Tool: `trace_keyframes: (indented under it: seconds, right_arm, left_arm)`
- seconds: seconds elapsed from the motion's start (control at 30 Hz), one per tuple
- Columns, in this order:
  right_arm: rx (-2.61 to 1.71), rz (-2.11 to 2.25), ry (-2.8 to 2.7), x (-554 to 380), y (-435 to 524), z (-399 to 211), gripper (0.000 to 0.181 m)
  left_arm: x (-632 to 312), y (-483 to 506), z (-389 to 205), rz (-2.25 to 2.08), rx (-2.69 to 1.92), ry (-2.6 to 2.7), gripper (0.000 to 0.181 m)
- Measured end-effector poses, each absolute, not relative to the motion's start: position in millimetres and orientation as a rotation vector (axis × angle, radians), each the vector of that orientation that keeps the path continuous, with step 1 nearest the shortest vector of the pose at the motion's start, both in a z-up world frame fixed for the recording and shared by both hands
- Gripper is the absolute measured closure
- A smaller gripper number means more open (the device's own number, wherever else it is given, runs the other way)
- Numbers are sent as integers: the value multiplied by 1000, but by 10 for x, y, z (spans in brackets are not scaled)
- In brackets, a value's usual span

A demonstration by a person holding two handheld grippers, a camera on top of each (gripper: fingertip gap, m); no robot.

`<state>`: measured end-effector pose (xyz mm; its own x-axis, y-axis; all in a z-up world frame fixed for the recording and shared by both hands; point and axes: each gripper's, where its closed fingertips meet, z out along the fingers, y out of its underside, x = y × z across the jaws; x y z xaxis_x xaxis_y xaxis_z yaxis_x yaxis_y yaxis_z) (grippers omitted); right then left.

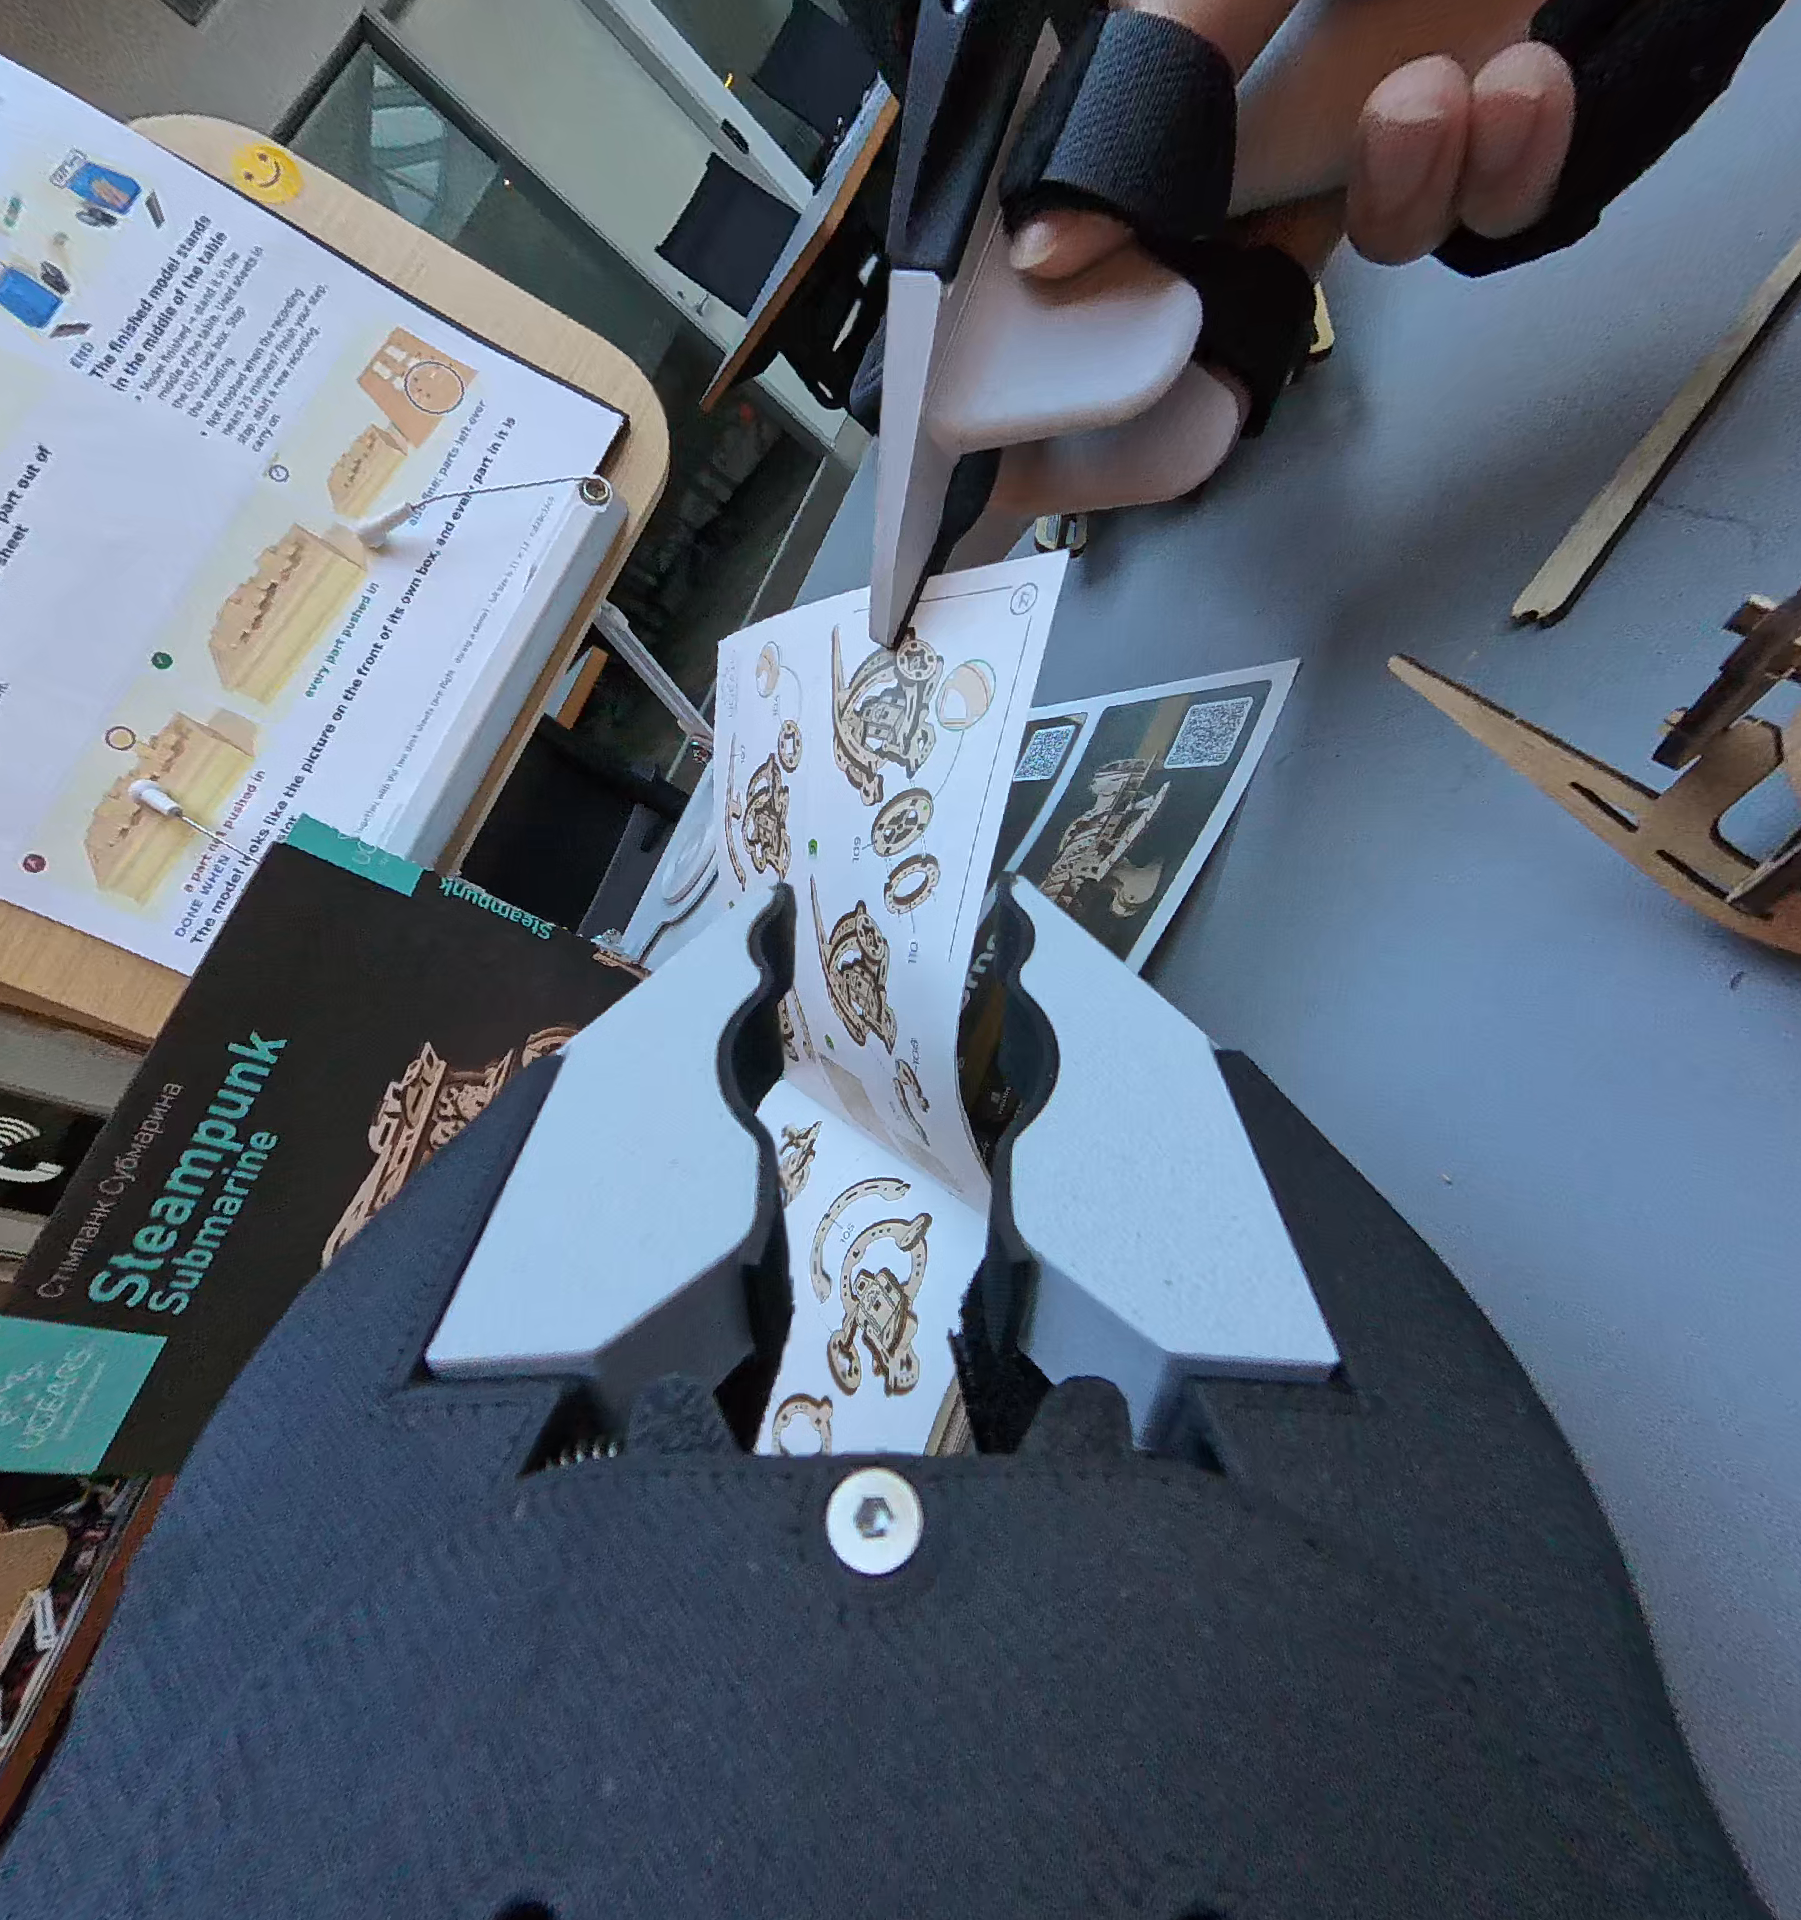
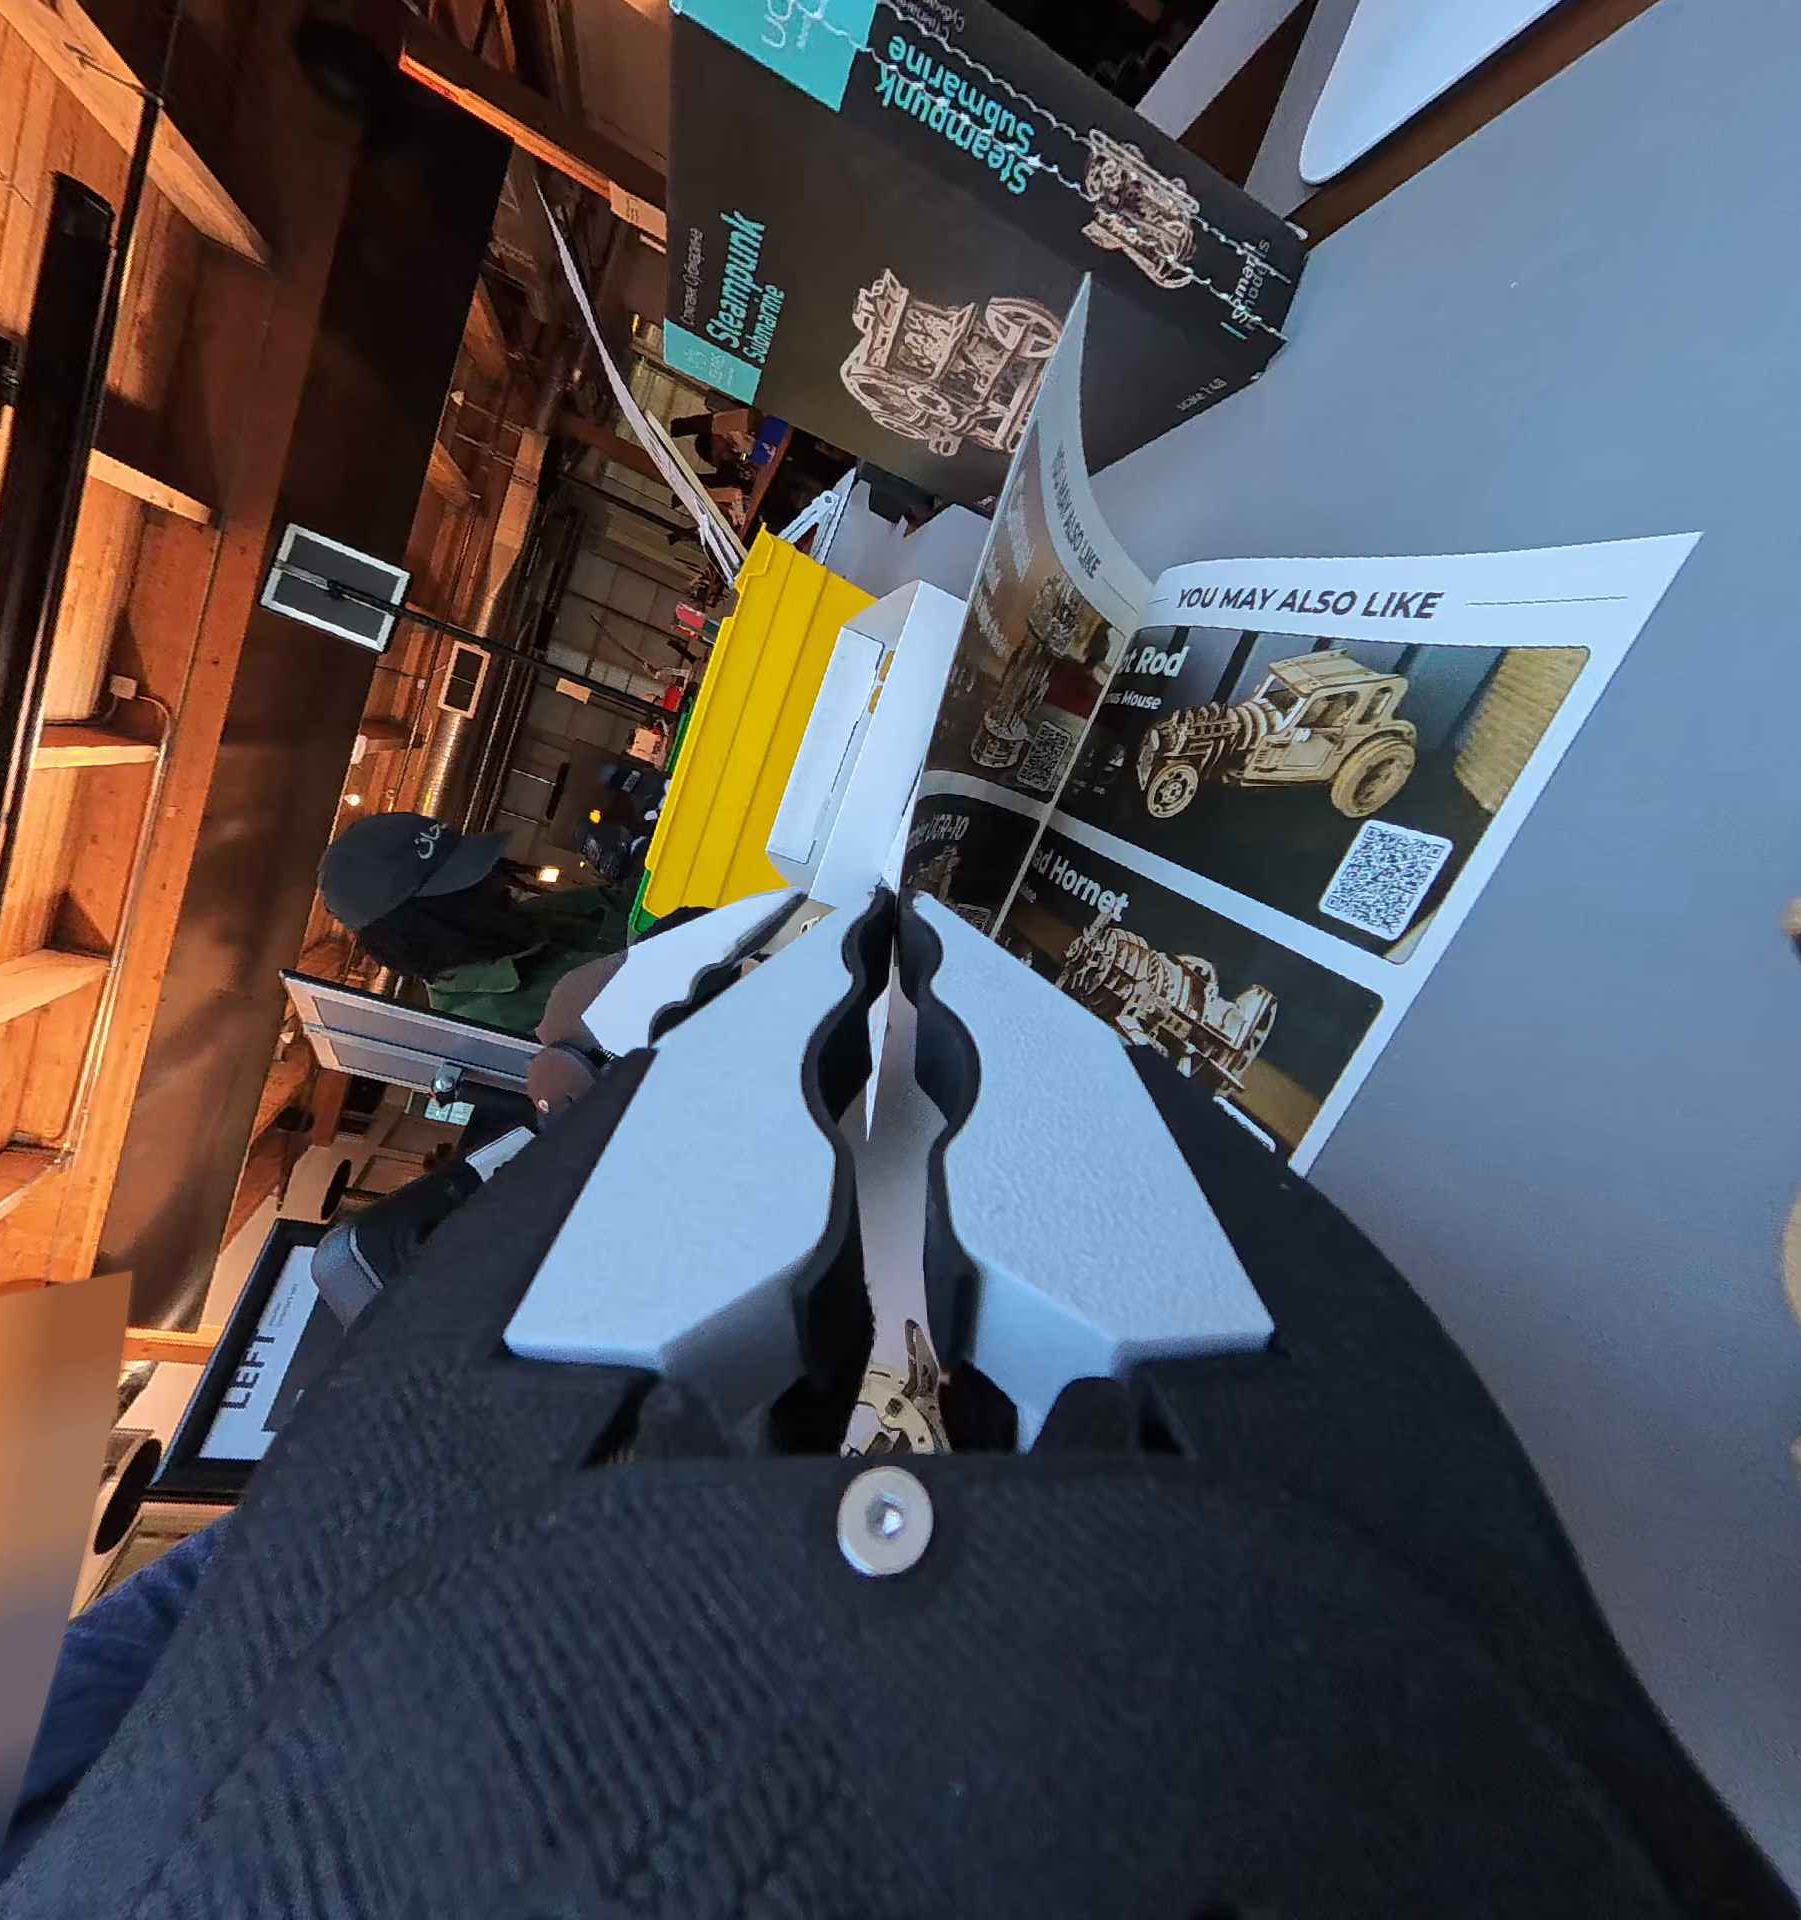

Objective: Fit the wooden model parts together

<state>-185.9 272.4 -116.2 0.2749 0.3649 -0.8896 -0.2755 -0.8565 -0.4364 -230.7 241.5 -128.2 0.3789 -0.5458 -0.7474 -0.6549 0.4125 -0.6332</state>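
My right gripper is shut on the edge of a page of the instruction booklet and holds that page upright off the table. In the left wrist view it comes down from above and pinches the top of the white page with part drawings. My left gripper is open, and the lifted page stands between its fingers without being pressed. One left finger shows beside the right gripper. A partly built wooden model lies on the grey table to the right.
The black kit box stands at the left, also in the right wrist view. A printed guide sheet on a wooden stand is behind it. A wooden strip lies far right. A yellow bin stands beyond the booklet.
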Motion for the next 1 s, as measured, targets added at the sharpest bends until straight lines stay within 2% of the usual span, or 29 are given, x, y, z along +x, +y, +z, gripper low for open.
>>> trace_keyframes:
  seconds: [0.57,0.77,1.0]
  right_arm:
    - [-2009,1655,-57,-1817,2748,-1137,181]
    - [-1997,1681,-54,-1825,2740,-1119,181]
    - [-2002,1672,-56,-1806,2752,-1135,181]
  left_arm:
    - [-2243,2479,-1445,175,-1237,1324,155]
    - [-2199,2458,-1507,303,-1166,1385,173]
    - [-2240,2477,-1448,311,-1164,1359,178]
